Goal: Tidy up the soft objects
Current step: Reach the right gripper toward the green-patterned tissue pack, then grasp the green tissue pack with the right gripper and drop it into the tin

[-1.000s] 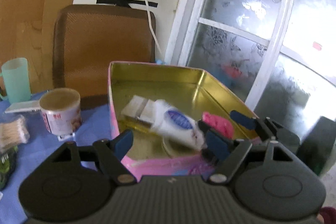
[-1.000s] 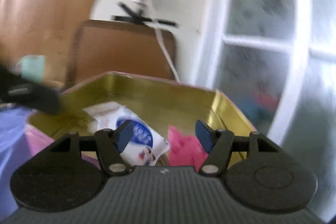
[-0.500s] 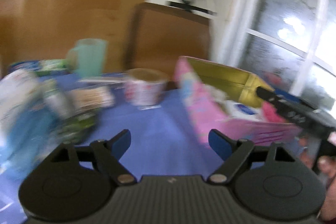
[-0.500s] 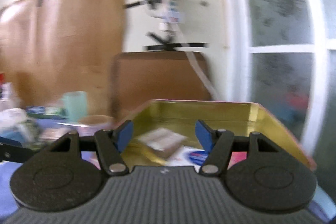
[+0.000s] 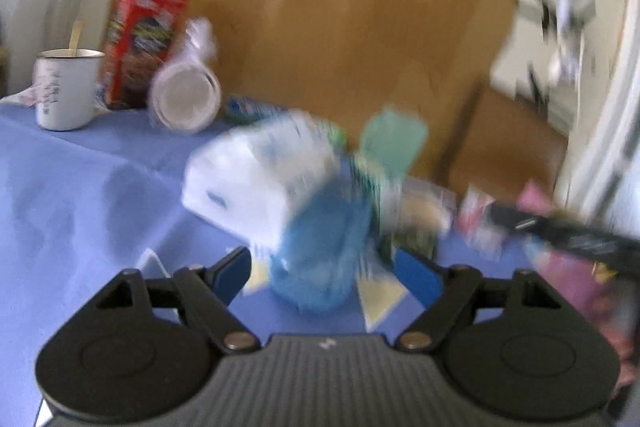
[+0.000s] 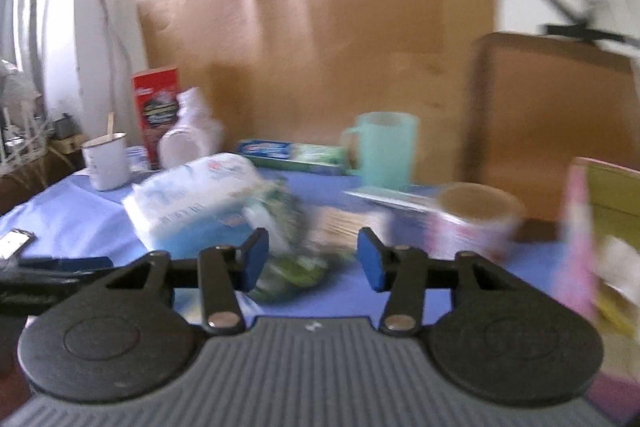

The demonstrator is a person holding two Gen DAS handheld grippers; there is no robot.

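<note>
Left gripper (image 5: 326, 277): the jaws stand wide apart and have just been opening further. Nothing is clamped between them. In its own view the blue fingertip pads (image 5: 232, 273) frame the lower end of a soft blue-and-white pack (image 5: 280, 203), which lies on the blue tablecloth (image 5: 80, 187). The picture is blurred, so whether the pads touch the pack cannot be told; no pressing is visible.

Right gripper (image 6: 312, 263): the jaws are parted by a moderate gap and have just been closing. Nothing is held between them. Beyond the gap lies a small green packet (image 6: 288, 267), resting on the cloth just beside the blue-and-white pack (image 6: 196, 203). The packet is apart from the pads as far as the blur allows a reading.

Position of the task items: the blue-and-white pack sits near the middle of the table, tilted, with its white end raised. The green packet lies to its right in the right wrist view. A pink tin (image 6: 588, 227) with a gold interior stands at the right edge of that view, well apart from the pack; pale contents show inside it, too blurred to name.

Other items on the cloth: a white enamel mug (image 6: 106, 165) with a stick in it, a red box (image 6: 156, 111), a teal cup (image 6: 384, 147), and a paper tub (image 6: 472, 219) near the tin. The left gripper's dark finger enters the right wrist view low at the left edge.
</note>
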